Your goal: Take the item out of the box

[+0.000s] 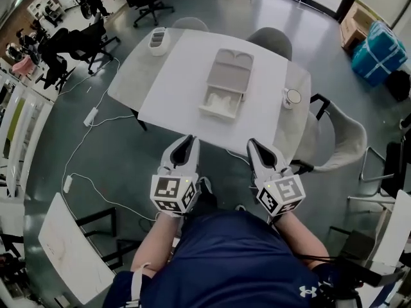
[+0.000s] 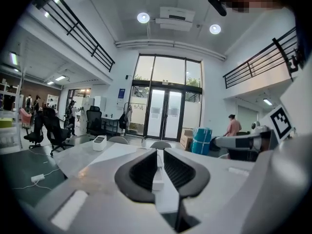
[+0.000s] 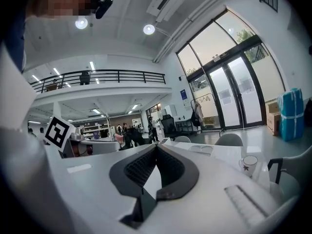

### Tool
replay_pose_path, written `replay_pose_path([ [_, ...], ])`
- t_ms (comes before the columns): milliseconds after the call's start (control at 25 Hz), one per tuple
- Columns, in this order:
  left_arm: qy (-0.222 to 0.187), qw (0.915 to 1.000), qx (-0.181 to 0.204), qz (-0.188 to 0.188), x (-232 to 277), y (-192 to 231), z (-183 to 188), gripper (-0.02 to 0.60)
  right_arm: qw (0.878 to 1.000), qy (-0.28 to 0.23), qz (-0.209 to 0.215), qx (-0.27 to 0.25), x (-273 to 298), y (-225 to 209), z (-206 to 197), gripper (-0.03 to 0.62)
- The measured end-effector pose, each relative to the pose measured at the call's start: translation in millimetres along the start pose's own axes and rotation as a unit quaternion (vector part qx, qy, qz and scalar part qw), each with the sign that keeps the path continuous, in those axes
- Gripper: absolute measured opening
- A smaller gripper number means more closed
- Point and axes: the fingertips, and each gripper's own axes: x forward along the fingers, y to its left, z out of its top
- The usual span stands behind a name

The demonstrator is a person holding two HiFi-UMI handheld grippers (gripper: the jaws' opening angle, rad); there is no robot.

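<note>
A pale grey box (image 1: 226,82) lies open in the middle of the white table (image 1: 180,63), its lid folded back toward the far side. The near tray half (image 1: 221,103) holds white contents that are too small to make out. Both grippers hang short of the table's near edge, over the floor and apart from the box. The left gripper (image 1: 187,143) points at the box's left side, its jaws drawn together to a thin slit with nothing in them (image 2: 160,152). To the right, the right gripper (image 1: 255,146) is shut and empty (image 3: 156,146).
A white mug (image 1: 293,96) stands at the table's right edge, also seen as the mug (image 3: 250,162). A white container (image 1: 157,40) sits at the far left corner. Grey chairs (image 1: 270,40) ring the table, one chair (image 1: 341,140) at the right. Cables and a power strip (image 1: 90,116) lie on the floor.
</note>
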Motion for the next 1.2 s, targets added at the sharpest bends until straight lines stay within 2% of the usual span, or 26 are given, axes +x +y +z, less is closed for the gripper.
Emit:
replay_pose_path([
  [280, 0.008, 0.9990, -0.006, -0.044, 53.6, 55.4, 11.3, 0.044, 0.999, 0.021, -0.041, -0.005, 62.8, -1.8, 1.5, 0.002],
  [600, 0.046, 0.9945, -0.022, -0.092, 96.7, 96.5, -10.4, 0.046, 0.995, 0.044, -0.091, 0.003, 104.8, -4.2, -10.6, 0.002],
  [920, 0.080, 0.9886, -0.017, -0.126, 142.2, 95.8, -26.8, 0.045, 0.989, 0.058, -0.131, 0.023, 112.6, -34.6, -18.4, 0.002],
  [1200, 0.126, 0.9838, 0.023, -0.126, 178.8, 88.2, -40.8, 0.044, 0.989, 0.051, -0.124, 0.060, 134.3, -77.3, -16.0, 0.002],
])
